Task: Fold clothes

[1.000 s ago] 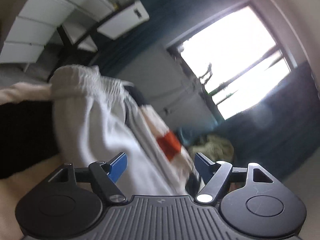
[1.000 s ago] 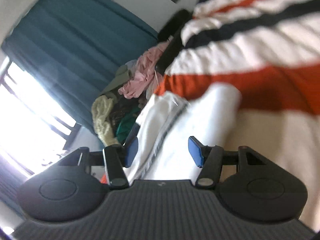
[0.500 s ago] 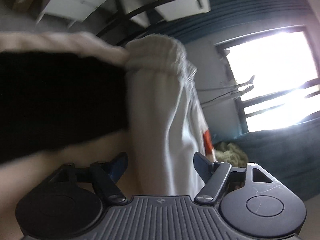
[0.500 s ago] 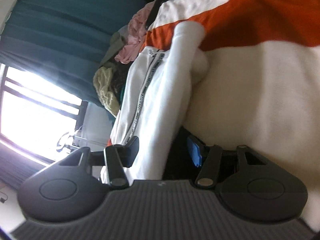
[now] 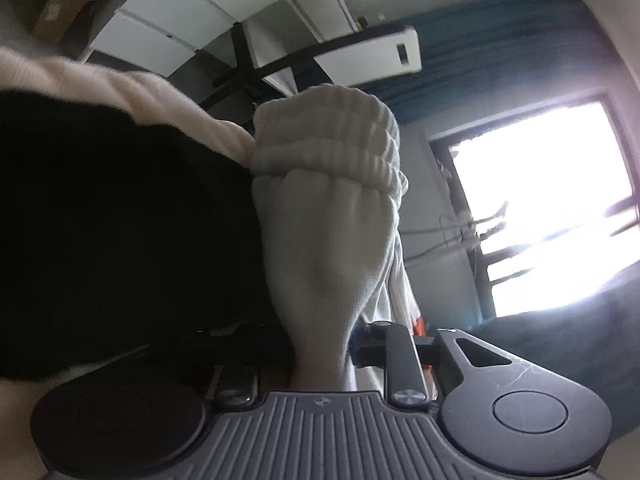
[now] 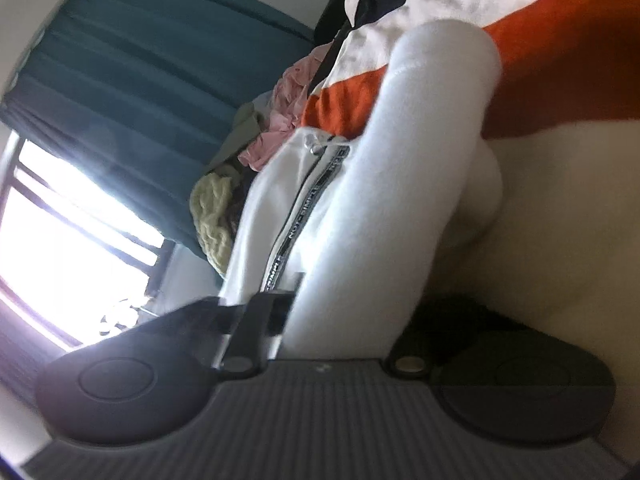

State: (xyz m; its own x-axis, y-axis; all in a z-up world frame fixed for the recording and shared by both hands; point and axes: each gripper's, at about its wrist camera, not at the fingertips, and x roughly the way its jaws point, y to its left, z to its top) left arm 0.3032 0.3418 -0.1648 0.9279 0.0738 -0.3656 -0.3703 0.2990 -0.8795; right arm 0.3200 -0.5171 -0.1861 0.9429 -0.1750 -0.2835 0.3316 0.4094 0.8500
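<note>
A white garment (image 5: 328,240) with a ribbed elastic band (image 5: 328,136) fills the middle of the left wrist view. My left gripper (image 5: 320,344) is shut on it, pinching it narrow below the band; its left finger is lost in shadow. In the right wrist view the same white garment (image 6: 400,160) shows a black printed tape (image 6: 308,200) along its length. My right gripper (image 6: 344,320) is shut on its rolled edge, and the right finger is hidden. The garment lies on a striped cream, orange and black blanket (image 6: 560,60).
A heap of other clothes, pink (image 6: 284,120) and yellow knit (image 6: 212,216), lies beyond the garment. A teal curtain (image 6: 140,80) and a bright window (image 5: 540,200) stand behind. White drawers (image 5: 180,20) and a black-framed desk (image 5: 248,72) are at the far side.
Both grippers have gone from open to shut on the white garment. The left one moved in towards the ribbed band; the right one moved in on the rolled edge.
</note>
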